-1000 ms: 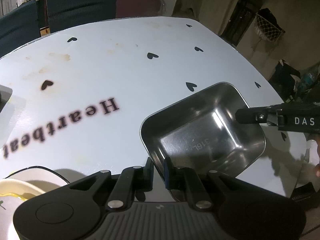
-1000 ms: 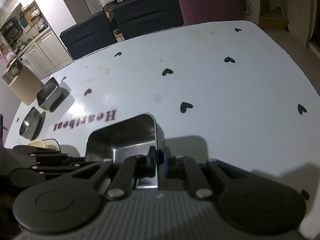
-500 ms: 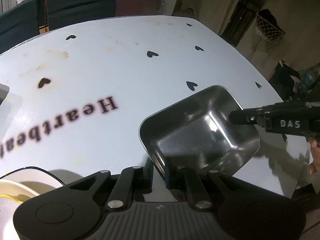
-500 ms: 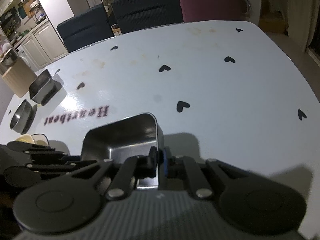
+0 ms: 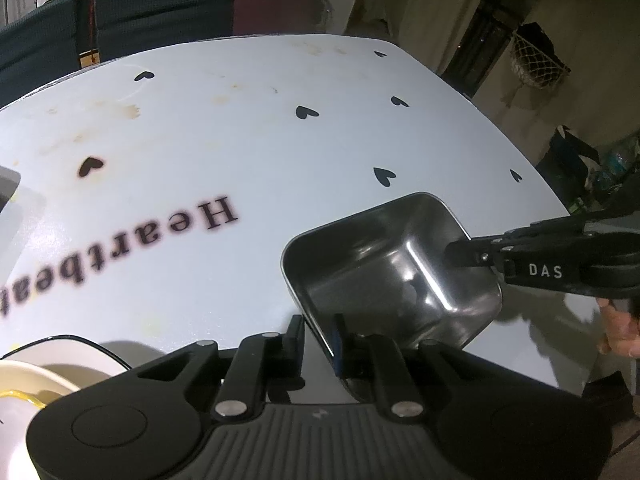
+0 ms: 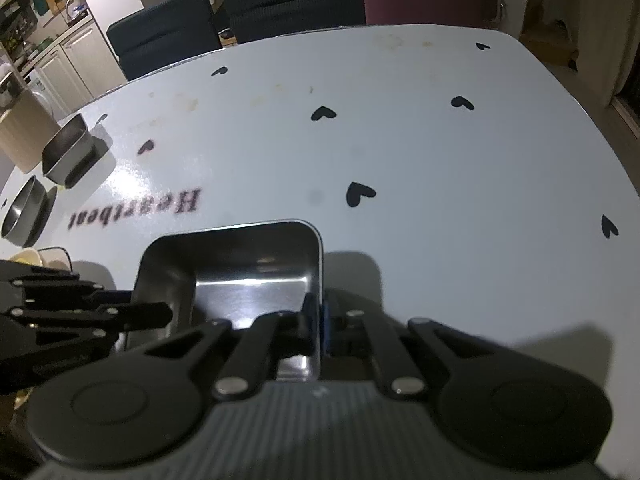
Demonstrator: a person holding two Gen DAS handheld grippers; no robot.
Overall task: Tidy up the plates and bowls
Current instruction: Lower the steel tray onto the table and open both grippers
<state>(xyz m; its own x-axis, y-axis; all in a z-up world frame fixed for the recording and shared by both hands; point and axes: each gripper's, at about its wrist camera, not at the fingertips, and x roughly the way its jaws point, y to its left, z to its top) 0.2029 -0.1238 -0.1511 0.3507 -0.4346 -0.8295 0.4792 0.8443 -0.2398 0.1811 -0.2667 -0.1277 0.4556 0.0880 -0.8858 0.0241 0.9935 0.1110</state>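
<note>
A rectangular steel tray sits low over the white table, near its front edge. My left gripper straddles the tray's near wall. Its jaws are opening, and the outer finger stands a little off the rim. My right gripper is shut on the tray's right-hand wall. The left wrist view shows that right gripper reaching in from the right. The left gripper enters the right wrist view from the left, at the tray's left wall.
A second steel tray and a round steel bowl stand at the table's left edge. A black-rimmed white plate holding a cream bowl lies near the left gripper. Chairs line the far edge. A hand shows at right.
The right gripper has sunk a little with the tray, whose right end now lies lower. The left gripper's fingers have spread slightly around the near wall.
</note>
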